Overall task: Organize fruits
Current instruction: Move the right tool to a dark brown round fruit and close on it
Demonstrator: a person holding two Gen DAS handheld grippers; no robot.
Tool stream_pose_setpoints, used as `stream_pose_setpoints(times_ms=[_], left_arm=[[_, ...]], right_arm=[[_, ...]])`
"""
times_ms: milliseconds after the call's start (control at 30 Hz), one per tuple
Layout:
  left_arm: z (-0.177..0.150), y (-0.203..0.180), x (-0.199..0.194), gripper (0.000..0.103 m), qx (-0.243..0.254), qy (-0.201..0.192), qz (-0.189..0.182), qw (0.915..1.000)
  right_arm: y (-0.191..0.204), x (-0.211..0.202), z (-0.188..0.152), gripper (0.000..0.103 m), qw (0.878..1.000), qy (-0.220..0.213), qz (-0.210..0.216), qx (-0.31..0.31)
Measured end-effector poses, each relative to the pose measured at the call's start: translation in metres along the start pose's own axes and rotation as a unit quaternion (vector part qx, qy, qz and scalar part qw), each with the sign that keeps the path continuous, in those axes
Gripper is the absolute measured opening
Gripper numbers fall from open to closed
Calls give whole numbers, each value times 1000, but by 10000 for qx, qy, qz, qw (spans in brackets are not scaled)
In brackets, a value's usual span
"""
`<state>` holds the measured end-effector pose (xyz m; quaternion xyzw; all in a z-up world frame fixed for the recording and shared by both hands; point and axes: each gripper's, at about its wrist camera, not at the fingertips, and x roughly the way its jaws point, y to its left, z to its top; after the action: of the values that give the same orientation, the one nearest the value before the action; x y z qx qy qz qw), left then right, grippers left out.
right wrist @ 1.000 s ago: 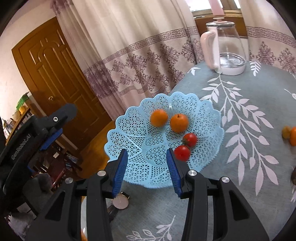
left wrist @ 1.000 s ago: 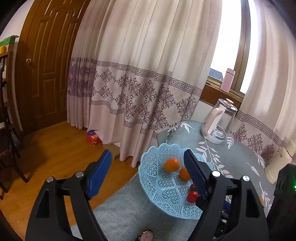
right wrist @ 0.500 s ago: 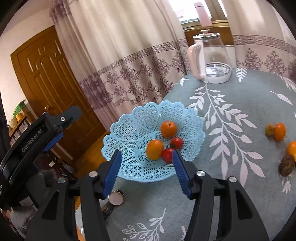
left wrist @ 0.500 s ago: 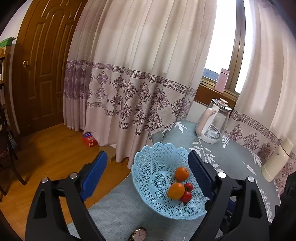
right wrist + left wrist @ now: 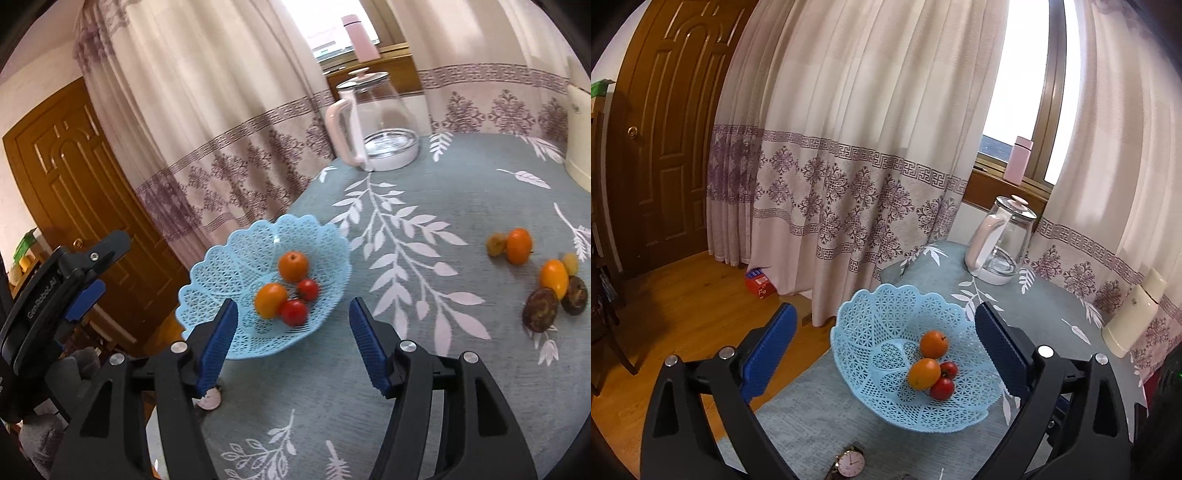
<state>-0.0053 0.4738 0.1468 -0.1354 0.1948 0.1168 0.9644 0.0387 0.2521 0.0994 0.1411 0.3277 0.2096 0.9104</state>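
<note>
A light blue lattice basket [image 5: 882, 332] [image 5: 221, 273] stands near the table's left edge. It holds two oranges [image 5: 933, 344] [image 5: 293, 266] and two small tomatoes [image 5: 942, 388] [image 5: 294, 312]. Loose on the cloth at the right lie more oranges [image 5: 519, 245], a small yellow fruit [image 5: 496, 244] and two dark brown fruits [image 5: 540, 309]. My left gripper [image 5: 882, 349] is open and empty, raised in front of the basket. My right gripper [image 5: 293, 345] is open and empty too, just before the basket's near rim. The left gripper [image 5: 83, 280] also shows at the left of the right wrist view.
A glass kettle with a pink handle [image 5: 1001, 242] [image 5: 373, 122] stands at the table's back by the curtain. A cream flask [image 5: 1132, 314] is at the far right. A wristwatch [image 5: 850, 459] lies at the near table edge. The wooden floor drops away left of the table.
Both grippers pulled back and rose from the basket; the right one opened wider and swung right, bringing the loose fruit into view. The fruit in the basket shifted together.
</note>
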Motion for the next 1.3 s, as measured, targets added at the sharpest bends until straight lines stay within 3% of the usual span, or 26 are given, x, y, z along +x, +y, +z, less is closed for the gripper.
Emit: stream_pose_setpoints(times_ms=[767,1300], left_arm=[[-31,-61,3,98,782,215,-510,9954],[-51,-92,6,98,1203,343,-699,9897]], right_arm=[[-68,-32,-3,63,9944,-447,-841,449],[-157,-66,-18,63,9786,-533,-1698,1037]])
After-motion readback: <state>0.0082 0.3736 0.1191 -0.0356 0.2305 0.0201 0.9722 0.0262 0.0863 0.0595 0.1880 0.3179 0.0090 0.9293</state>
